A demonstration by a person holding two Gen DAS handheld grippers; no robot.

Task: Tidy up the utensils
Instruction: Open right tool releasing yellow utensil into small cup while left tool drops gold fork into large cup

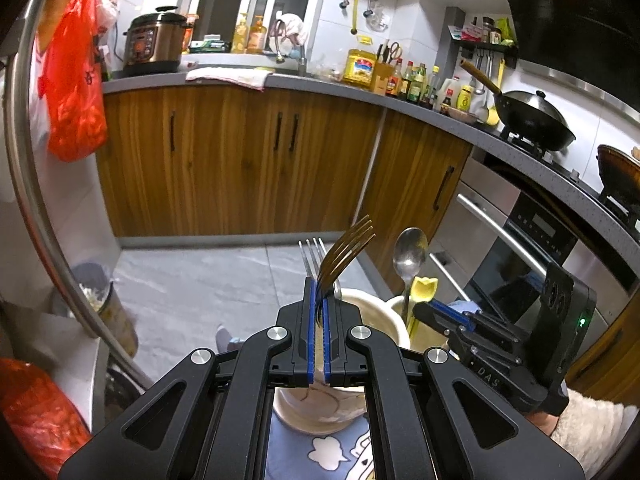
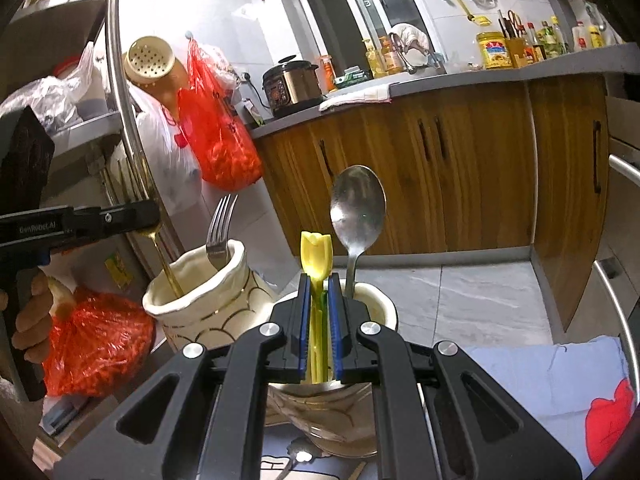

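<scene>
Two cream cups: the left cup (image 2: 208, 292) holds a silver fork (image 2: 220, 228) and a gold fork (image 1: 340, 264), gripped by the left jaws; the right cup (image 2: 376, 304) holds a spoon (image 2: 358, 208) and a yellow utensil (image 2: 316, 264), gripped by the right jaws. Both are set on a printed cloth (image 2: 552, 380); wooden cabinets (image 1: 240, 160) stand behind.

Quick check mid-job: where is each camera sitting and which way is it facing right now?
Left wrist: on the left gripper, aimed past its gold fork toward the cabinets; right gripper shows.
Right wrist: on the right gripper, aimed past its yellow utensil; left gripper and hand show.
Shared: both cups, silver spoon, cabinets.
</scene>
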